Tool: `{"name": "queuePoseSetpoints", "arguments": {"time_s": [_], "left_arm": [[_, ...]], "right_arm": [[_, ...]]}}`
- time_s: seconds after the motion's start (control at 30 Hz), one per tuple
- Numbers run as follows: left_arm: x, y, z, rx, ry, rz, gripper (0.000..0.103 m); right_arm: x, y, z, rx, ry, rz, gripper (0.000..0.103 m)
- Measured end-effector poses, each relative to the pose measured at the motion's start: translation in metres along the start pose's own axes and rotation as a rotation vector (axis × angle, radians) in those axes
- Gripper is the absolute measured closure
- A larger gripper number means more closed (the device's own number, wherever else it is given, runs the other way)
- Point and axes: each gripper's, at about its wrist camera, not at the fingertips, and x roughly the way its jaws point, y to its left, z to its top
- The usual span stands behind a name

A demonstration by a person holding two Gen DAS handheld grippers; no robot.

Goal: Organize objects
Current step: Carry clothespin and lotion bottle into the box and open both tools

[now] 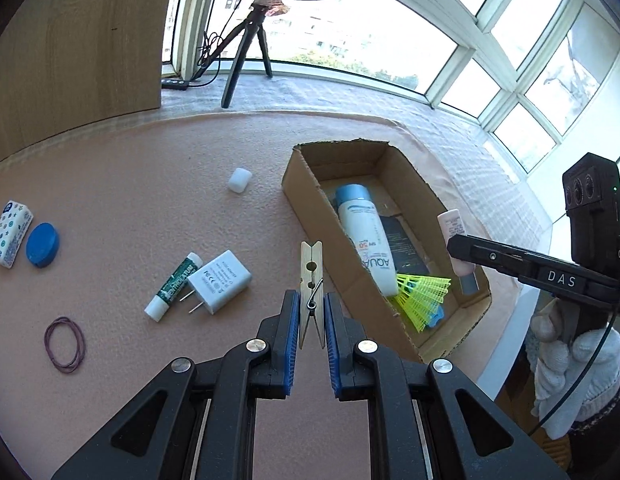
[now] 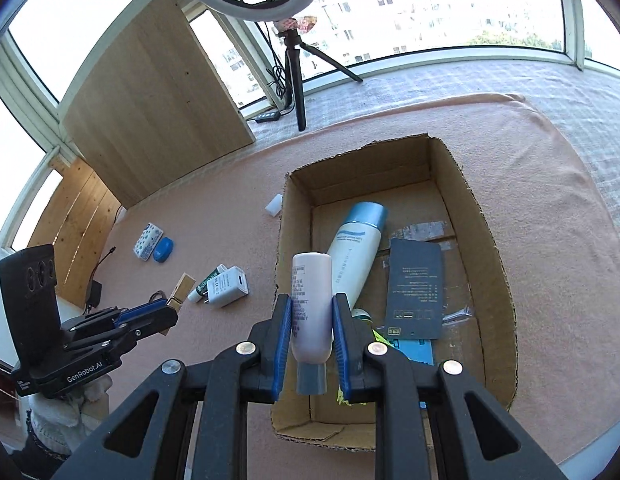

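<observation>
Left claw (image 1: pixel 312 312) clamped narrow on a wooden clothespin (image 1: pixel 311 280), peg upright between the blue pads, held above the pink tabletop (image 1: pixel 129 200) just left of the cardboard box (image 1: pixel 305 196). Right claw (image 2: pixel 312 328) clamped on a pale lotion tube (image 2: pixel 312 304), cap toward the wrist, over the box's near-left corner. In the box: sunscreen bottle (image 1: pixel 364 236), yellow shuttlecock (image 1: pixel 424 292), dark card (image 2: pixel 416 288). Charger plug (image 1: pixel 218 282) lies loose on the tabletop.

Star-patterned white tissue pack (image 1: pixel 10 233), blue round lid (image 1: pixel 42 245), neon-yellow shuttlecock (image 1: pixel 424 292), brown cardboard box (image 1: pixel 310 200).
</observation>
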Motion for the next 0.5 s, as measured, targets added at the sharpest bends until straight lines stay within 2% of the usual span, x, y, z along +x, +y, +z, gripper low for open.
{"name": "queuePoseSetpoints", "arguments": {"time_s": [0.23,0.47,0.5], "left_arm": [[0.024,-0.046,0.006,0.066,0.03,-0.065,0.09],[0.038,-0.068,0.004,0.094,0.056,-0.09,0.09],[0.039,-0.069,0.004,0.094,0.064,-0.1,0.085]], "right_arm": [[-0.006,-0.029,-0.006,0.034,-0.003,-0.031,0.085],[-0.011,-0.046,-0.003,0.045,-0.01,-0.053,0.085],[-0.011,-0.048,-0.002,0.046,-0.01,-0.055,0.084]]}}
